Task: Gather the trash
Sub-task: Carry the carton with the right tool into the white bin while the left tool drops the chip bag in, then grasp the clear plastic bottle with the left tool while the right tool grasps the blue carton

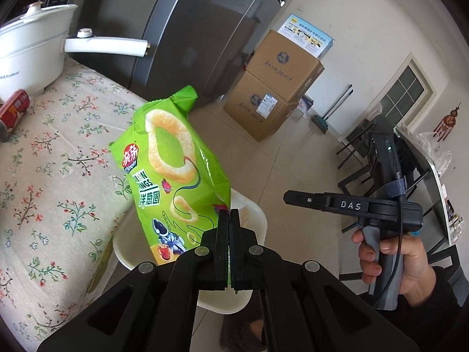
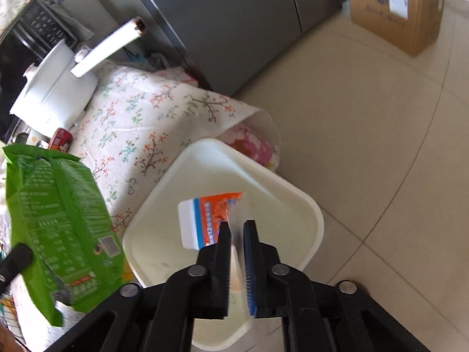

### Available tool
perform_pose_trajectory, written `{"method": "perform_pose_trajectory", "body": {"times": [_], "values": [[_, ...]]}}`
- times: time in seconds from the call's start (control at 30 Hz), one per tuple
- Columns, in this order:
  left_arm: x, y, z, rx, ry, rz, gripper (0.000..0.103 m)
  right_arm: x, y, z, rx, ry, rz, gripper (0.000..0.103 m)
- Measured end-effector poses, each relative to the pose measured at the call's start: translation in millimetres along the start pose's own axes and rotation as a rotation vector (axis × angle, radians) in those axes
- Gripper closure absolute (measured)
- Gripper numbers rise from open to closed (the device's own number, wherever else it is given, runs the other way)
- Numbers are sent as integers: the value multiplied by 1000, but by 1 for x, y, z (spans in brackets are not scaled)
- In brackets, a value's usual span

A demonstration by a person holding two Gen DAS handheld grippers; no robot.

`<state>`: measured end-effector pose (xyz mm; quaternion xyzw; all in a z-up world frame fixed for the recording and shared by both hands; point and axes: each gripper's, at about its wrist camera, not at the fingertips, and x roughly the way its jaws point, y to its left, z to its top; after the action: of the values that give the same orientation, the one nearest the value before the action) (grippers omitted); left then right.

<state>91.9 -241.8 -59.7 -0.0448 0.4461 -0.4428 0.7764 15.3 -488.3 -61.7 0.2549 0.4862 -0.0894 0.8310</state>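
My left gripper (image 1: 228,211) is shut on the edge of a green onion-ring snack bag (image 1: 173,173) and holds it in the air above the white trash bin (image 1: 258,223). The bag also shows in the right wrist view (image 2: 58,223). My right gripper (image 2: 236,225) is over the white bin (image 2: 296,205), its fingers narrowly apart with the clear end of a white and orange wrapper (image 2: 211,220) between them. The wrapper hangs over the bin's opening. The right gripper also shows in the left wrist view (image 1: 288,197).
A table with a floral cloth (image 1: 58,161) stands left of the bin. On it are a white pot (image 1: 29,50) with a long handle and a red can (image 1: 13,111). A grey fridge (image 1: 190,29) and stacked cardboard boxes (image 1: 272,88) stand behind on the tiled floor.
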Motion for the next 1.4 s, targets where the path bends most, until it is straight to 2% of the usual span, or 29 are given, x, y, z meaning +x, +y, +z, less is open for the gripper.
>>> {"method": "perform_pose_trajectory", "body": {"times": [0.07, 0.13, 0.27, 0.47, 0.67, 0.77, 0.8, 0.83, 0.9, 0.97, 1.17, 1.4], "values": [[10, -4, -2, 27, 15, 9, 103, -2, -3, 0, 7, -5, -3, 65], [20, -6, -4, 36, 33, 3, 103, -6, -5, 0, 7, -19, -16, 61], [32, -14, -8, 54, 63, -1, 103, -10, -10, 0, 8, -29, -29, 56], [35, -29, -13, 103, 82, -12, 103, -15, -25, 1, 42, -34, -46, 56], [46, -18, -15, 100, 105, 44, 103, -21, -36, 0, 62, -40, -55, 55], [49, -12, -14, 92, 122, 113, 91, -21, -36, -1, 61, -35, -58, 54], [49, -9, -14, 85, 126, 135, 73, -21, -36, -1, 57, -34, -57, 53], [48, -6, -14, 75, 122, 158, 49, -21, -35, -2, 52, -35, -58, 51], [41, 0, -14, 58, 93, 198, 32, -22, -31, -1, 37, -40, -67, 47], [36, 4, -11, 49, 90, 224, 32, -23, -26, -1, 18, -49, -77, 42], [14, 20, -13, 39, 87, 315, 26, -24, -11, 2, -21, -58, -75, 39], [-36, 56, -19, -12, 60, 444, 21, -19, 24, 6, -74, -57, -52, 36]]}}
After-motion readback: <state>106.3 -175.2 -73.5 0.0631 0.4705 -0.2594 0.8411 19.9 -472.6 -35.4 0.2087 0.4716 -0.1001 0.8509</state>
